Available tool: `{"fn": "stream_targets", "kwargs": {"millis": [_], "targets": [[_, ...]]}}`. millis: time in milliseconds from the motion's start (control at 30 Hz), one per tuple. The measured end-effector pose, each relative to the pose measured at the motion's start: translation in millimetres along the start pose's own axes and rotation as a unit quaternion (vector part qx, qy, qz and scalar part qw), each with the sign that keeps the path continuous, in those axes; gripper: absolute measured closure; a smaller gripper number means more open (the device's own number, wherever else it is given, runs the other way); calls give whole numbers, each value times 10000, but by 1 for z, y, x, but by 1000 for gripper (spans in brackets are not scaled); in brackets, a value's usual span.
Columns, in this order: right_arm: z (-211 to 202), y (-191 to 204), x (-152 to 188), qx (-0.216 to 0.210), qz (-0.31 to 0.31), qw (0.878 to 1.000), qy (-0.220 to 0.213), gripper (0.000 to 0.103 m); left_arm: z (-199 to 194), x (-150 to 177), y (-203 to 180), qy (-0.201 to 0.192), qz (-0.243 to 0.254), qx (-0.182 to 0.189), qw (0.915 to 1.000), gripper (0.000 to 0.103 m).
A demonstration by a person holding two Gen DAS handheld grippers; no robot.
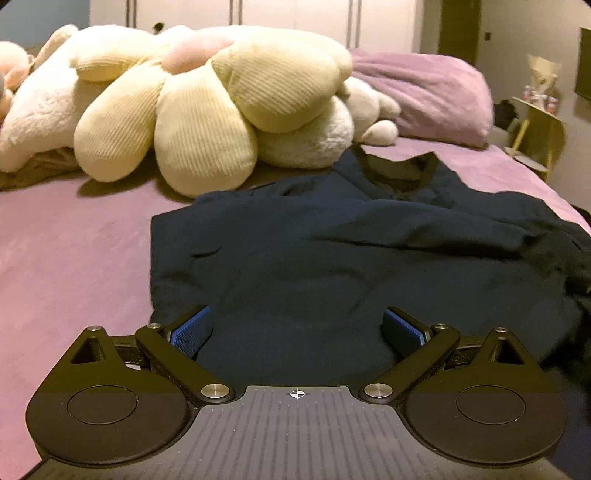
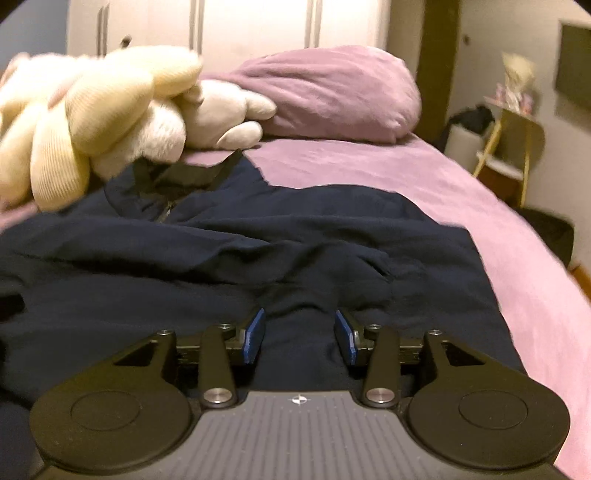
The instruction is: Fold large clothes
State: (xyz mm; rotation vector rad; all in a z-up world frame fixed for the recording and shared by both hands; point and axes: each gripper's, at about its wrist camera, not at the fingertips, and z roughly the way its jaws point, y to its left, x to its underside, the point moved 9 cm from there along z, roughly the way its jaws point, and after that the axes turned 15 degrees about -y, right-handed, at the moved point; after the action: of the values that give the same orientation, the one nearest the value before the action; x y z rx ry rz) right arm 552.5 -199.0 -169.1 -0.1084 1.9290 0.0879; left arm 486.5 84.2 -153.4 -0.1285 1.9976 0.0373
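**Navy garment on the bed, collar away**

The navy garment [image 1: 332, 240] lies on the purple bed [image 1: 66, 236], long axis running from both cameras toward its collar beside the plush toys [image 1: 192, 107]. Left gripper [image 1: 297, 326] gapes wide, empty. Right gripper [image 2: 300, 332] stands partly parted, with cloth bunched between its pads, seemingly unpinched.

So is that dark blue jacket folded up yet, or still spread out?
Partly folded: the jacket lies rumpled on the bed, one side straight-edged, collar still showing.

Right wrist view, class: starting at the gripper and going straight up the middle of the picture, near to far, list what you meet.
right gripper → dark blue garment → purple bed sheet → purple pillow → white wardrobe doors
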Motion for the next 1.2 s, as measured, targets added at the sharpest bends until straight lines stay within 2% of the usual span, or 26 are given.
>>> {"fn": "stream_targets", "kwargs": {"millis": [133, 233, 300, 400, 467, 600, 633, 767, 900, 1000, 1100, 1200], "targets": [[-36, -30, -2, -236, 1195, 9924, -184, 61, -18, 4, 3, -39, -49, 19, 10000, 2], [-47, -52, -5, -294, 2205, 9747, -232, 61, -29, 6, 5, 35, -322, 86, 9994, 1], [-49, -62, -8, -284, 2620, 9644, -234, 58, -34, 7, 8, 78, -532, 116, 9985, 1], [-52, -75, -8, 58, 2676, 9632, -245, 55, -37, 13, 12, 187, -841, 192, 9961, 1], [-52, -80, -5, 85, 2763, 9608, -220, 55, -37, 15, 13, 217, -897, 172, 9956, 1], [-41, -78, 5, 243, 2506, 9678, 29, 53, -40, 14, 11, 233, -841, 202, 9960, 1], [-39, -79, 6, 390, 2408, 9697, 106, 53, -40, 15, 11, 242, -847, 225, 9959, 1], [-41, -91, 8, 436, 2801, 9589, 123, 53, -43, 18, 13, 247, -856, 217, 9958, 1], [-43, -91, 9, 442, 2778, 9596, 97, 53, -46, 19, 12, 283, -834, 220, 9959, 1], [-46, -96, 9, 398, 3052, 9514, 111, 53, -47, 20, 12, 289, -840, 238, 9958, 1], [-51, -106, 11, 303, 3552, 9342, 103, 53, -46, 20, 13, 291, -880, 221, 9955, 1], [-48, -108, 16, 188, 3815, 9239, 201, 53, -46, 21, 12, 275, -908, 185, 9953, 1]]}}
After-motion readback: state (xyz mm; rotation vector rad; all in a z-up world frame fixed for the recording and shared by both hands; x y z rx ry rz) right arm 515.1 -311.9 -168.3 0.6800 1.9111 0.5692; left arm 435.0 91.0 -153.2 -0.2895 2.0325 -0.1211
